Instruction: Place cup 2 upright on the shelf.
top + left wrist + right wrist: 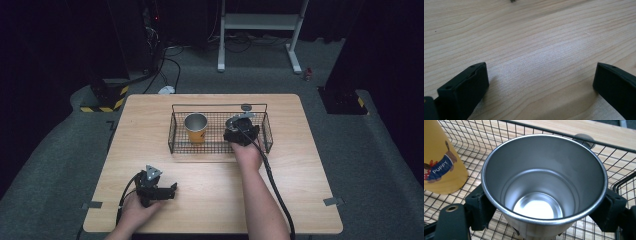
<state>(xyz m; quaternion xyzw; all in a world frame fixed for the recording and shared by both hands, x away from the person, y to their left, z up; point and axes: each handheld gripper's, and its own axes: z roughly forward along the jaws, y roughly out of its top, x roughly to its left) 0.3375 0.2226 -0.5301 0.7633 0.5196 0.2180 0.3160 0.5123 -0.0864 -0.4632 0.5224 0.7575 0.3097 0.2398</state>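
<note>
Right gripper (241, 131) inside the wire basket (175, 134), fingers clamped on the steel cup (544, 187), one finger (480, 207) on each side of its wall just below the rim. Cup upright, mouth open toward the camera, empty. Whether its base rests on the mesh or hangs just above it: cannot tell.

Yellow cup (196, 128) stands in the same basket, off to the side of the right fingers, near the steel cup but apart from it. The right gripper view shows a puppy print on its side.

Left gripper (156, 189) low over the bare bench (210, 200), well apart from the basket. Its fingers (465, 90) spread wide, nothing between them but wood grain.

Step in hand, as I judge it: the steel cup is either being set into the basket or taken out; the grip alone does not settle which. If lifting, the next move calls for a straight rise clear of the basket's top rail before any sideways travel. If placing, lower until the base sits flat on the mesh, then part the fingers without nudging the yellow cup.

View differences: the high view gives the layout, both cups in one basket and the idle left hand (135, 212), but the right hand hides the grip. The right gripper view gives finger contact and the cup's empty inside.
</note>
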